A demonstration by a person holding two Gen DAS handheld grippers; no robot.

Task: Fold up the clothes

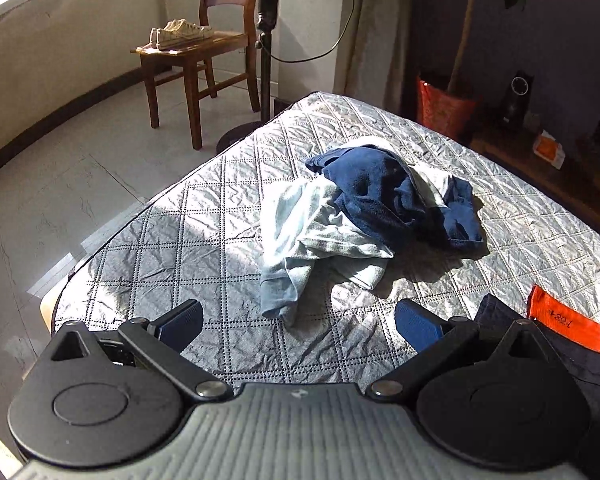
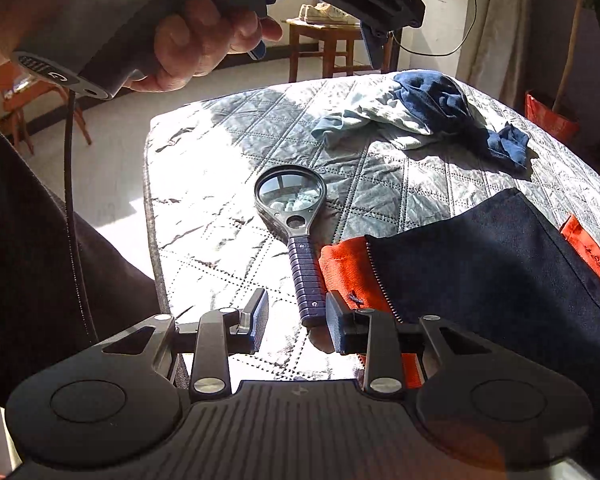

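Now I hold both grippers open and empty: beside the magnifying glass (image 2: 290,196), my right gripper (image 2: 296,320) sits nearest the navy-and-orange garment (image 2: 480,264), its edge just right of the jaws.

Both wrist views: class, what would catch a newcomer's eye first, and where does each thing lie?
A crumpled heap of dark blue and pale blue clothes sits mid-bed on the grey quilt. A magnifier lies on the quilt ahead of the right tool, beside a navy garment with orange trim. Behind the bed, shoes rest on a chair.
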